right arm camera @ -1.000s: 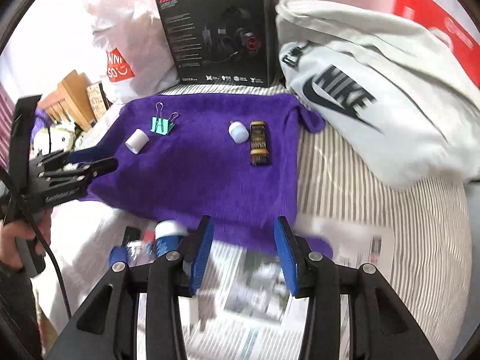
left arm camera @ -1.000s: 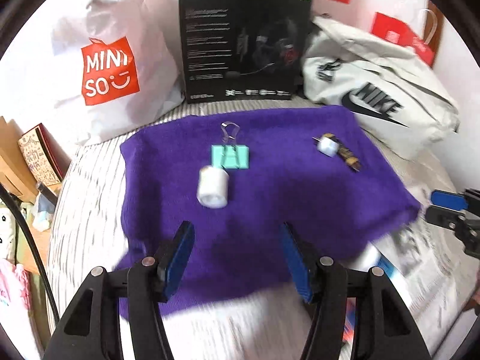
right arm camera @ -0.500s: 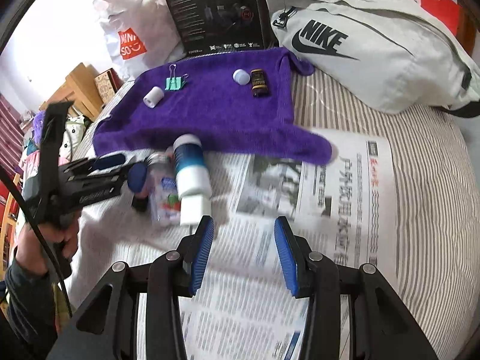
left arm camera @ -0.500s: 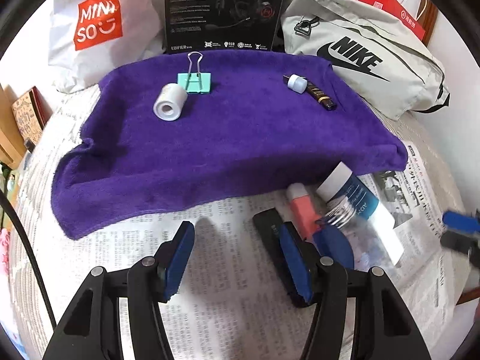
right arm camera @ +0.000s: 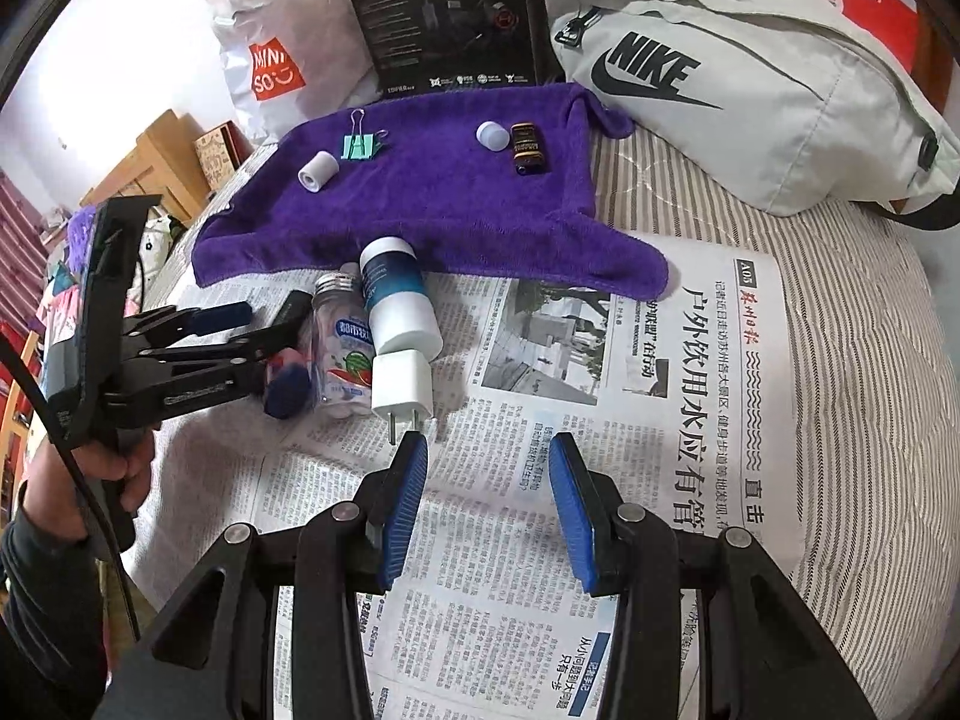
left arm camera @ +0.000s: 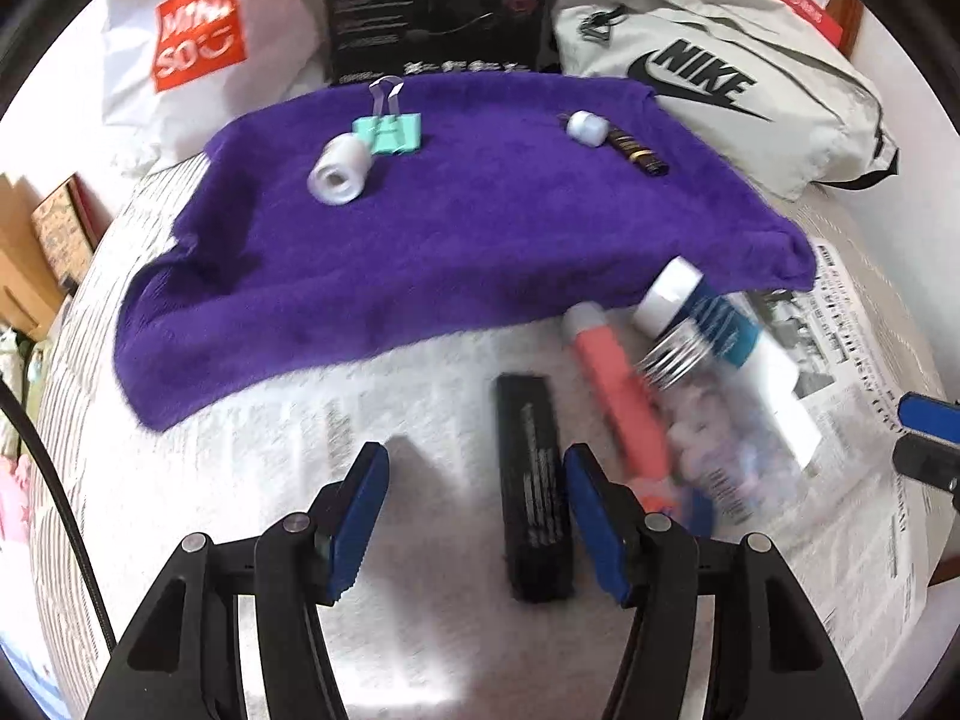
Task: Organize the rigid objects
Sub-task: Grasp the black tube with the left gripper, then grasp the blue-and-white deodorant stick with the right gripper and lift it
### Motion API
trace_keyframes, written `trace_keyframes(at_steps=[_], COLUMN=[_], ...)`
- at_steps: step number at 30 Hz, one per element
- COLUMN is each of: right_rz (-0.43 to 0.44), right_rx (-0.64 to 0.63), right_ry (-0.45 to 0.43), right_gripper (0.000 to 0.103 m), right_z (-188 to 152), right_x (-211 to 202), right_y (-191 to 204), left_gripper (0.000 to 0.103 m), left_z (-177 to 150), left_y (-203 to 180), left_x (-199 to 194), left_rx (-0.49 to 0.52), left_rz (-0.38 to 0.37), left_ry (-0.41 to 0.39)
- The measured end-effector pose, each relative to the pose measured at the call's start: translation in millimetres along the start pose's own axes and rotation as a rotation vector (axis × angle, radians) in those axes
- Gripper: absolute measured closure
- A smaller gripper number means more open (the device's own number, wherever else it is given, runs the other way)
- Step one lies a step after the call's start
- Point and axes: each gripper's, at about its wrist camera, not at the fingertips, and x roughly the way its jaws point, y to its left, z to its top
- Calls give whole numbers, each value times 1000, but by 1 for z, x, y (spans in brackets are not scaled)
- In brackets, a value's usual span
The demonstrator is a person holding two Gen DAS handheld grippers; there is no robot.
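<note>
Left claw (left arm camera: 474, 504) wide open, empty; black bar (left arm camera: 536, 483) lies between its fingers, nearer the right one. Pink tube (left arm camera: 618, 384) and clear bottle (left arm camera: 708, 420) just right: risk of bumping them. Right claw (right arm camera: 487, 501) open, empty; white charger (right arm camera: 402, 384) ahead-left.

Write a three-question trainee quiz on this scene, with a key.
1. True or false: the binder clip lies on the purple towel.
2. What white item lies nearest the right gripper?
A. charger plug
B. tape roll
C. cap
3. Fill in: the left gripper has its jaws ____ over the black bar.

Key: 1 true; 2 A; 3 open.
</note>
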Motion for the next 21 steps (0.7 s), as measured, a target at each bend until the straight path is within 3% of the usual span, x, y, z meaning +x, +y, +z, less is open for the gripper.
trace_keyframes(at_steps=[3, 8, 10, 11, 21], right_rz=[6, 19, 29, 29, 32], right_rx=[-5, -18, -29, -36, -146], right_ry=[5, -2, -8, -11, 30], right_gripper=[61, 61, 61, 61, 61], right_z=[2, 15, 26, 31, 69], right_x=[5, 16, 23, 26, 64], right_y=[3, 10, 14, 16, 45], left_gripper=[44, 50, 76, 82, 81], left_z=[-5, -1, 0, 1, -5], left_y=[1, -12, -16, -16, 11], left_x=[-2, -1, -1, -2, -6], left_rx=[33, 79, 95, 95, 44], left_rz=[36, 12, -9, -5, -33], left_ry=[-2, -21, -27, -30, -28])
